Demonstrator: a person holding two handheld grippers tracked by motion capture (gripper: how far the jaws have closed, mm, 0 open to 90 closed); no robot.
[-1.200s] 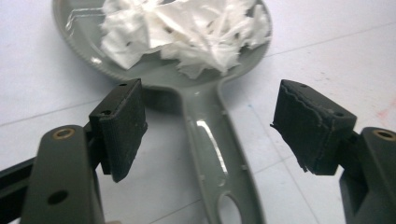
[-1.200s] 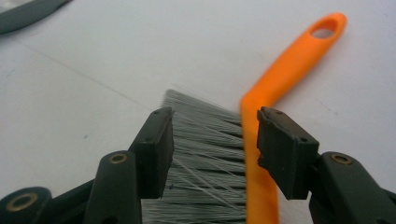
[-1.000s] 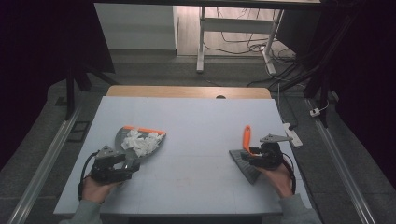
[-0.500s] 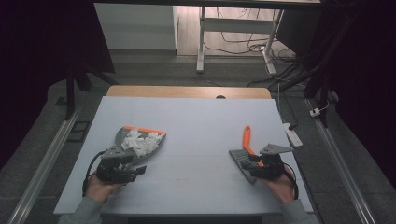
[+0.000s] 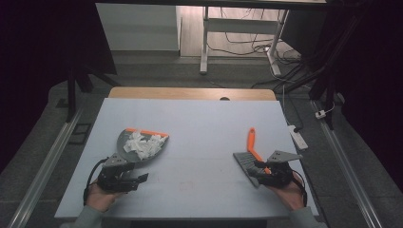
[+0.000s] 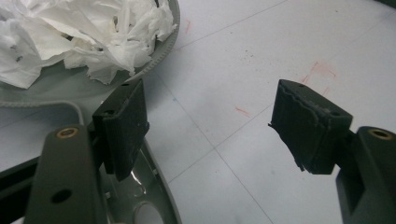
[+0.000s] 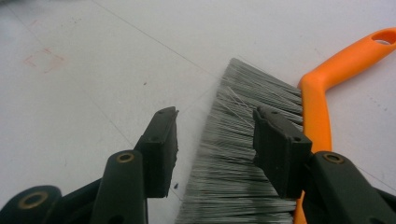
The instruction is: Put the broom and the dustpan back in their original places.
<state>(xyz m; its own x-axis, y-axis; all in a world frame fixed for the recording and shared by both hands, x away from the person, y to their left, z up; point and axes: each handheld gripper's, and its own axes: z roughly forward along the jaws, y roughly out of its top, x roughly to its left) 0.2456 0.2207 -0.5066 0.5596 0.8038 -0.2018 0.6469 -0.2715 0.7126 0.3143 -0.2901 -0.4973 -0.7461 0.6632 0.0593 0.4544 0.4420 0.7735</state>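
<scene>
Lying on the white table (image 5: 199, 128), a grey dustpan (image 5: 124, 142) with an orange edge holds crumpled white paper (image 5: 141, 145). Left gripper (image 5: 127, 179) sits just behind the dustpan's handle end, jaws wide apart, gripping nothing; in the left gripper view one jaw hangs over the dustpan handle (image 6: 140, 196). Well to the dustpan's right lies a brush (image 5: 249, 156), orange handle, grey bristles. Right gripper (image 5: 260, 168) hovers over the bristles (image 7: 247, 154), jaws partly open, one over them, holding nothing.
</scene>
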